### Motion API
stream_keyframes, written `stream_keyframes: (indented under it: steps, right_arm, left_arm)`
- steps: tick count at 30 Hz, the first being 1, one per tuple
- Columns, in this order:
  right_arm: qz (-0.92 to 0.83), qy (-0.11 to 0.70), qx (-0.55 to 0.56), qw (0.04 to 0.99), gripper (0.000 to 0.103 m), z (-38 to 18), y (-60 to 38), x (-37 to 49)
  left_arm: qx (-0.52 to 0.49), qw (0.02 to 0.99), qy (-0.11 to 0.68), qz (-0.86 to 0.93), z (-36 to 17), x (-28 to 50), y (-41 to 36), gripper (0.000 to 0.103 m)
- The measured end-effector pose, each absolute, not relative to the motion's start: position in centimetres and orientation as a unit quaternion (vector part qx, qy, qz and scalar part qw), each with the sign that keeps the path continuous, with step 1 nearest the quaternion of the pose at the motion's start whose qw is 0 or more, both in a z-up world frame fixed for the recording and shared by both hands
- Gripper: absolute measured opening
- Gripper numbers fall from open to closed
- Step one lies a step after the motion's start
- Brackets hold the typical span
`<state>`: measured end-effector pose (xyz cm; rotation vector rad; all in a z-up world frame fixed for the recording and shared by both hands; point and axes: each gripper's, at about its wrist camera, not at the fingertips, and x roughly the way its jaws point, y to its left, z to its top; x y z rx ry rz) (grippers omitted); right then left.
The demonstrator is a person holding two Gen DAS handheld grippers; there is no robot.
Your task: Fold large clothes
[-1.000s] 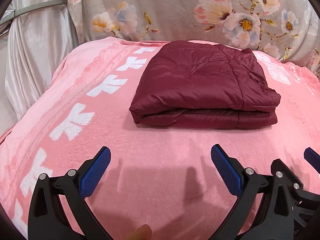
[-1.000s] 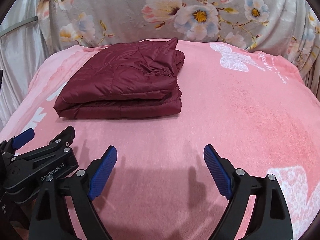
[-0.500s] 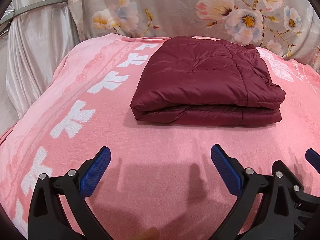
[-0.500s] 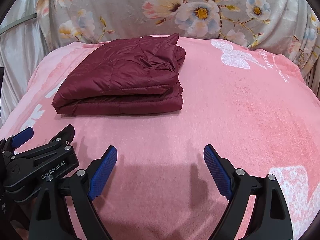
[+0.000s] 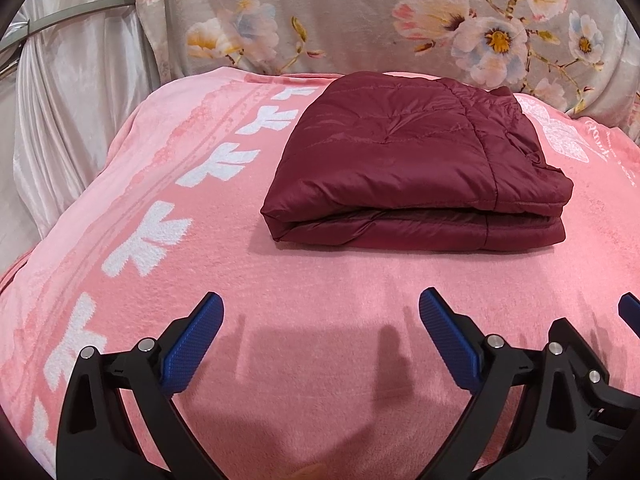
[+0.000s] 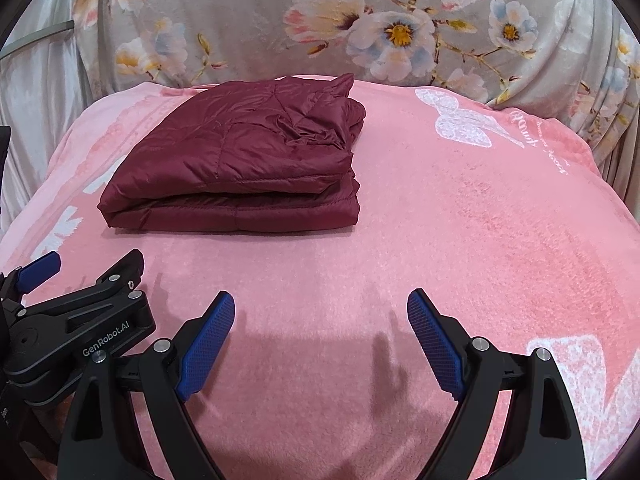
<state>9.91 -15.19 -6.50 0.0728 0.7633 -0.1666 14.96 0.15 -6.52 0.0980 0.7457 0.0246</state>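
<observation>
A dark red quilted jacket (image 5: 412, 164) lies folded into a flat rectangular stack on the pink blanket (image 5: 312, 292); in the right wrist view the jacket (image 6: 240, 160) sits left of centre. My left gripper (image 5: 320, 314) hovers open over bare blanket, short of the jacket's near edge, nothing between its blue pads. My right gripper (image 6: 320, 312) is also open and empty, to the right of the stack. The left gripper's black body (image 6: 80, 328) shows at the lower left of the right wrist view.
The pink blanket (image 6: 460, 240) carries white bow patterns along its left side. A grey floral cloth (image 5: 380, 20) rises behind it, and pale satin fabric (image 5: 72, 100) hangs at the left. The blanket drops away at its left and right edges.
The jacket sits slightly lower in the left wrist view and higher in the right wrist view; both grippers stay open and nothing on the blanket has moved.
</observation>
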Motion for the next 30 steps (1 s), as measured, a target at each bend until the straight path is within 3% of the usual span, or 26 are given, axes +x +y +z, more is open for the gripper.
stream_keyframes:
  steps: [30]
  right_arm:
    - [-0.097, 0.365, 0.019, 0.926, 0.086, -6.24, -14.9, 9.77]
  left_arm:
    - [0.048, 0.928, 0.368, 0.008, -6.66, 15.01, 0.19, 0.092]
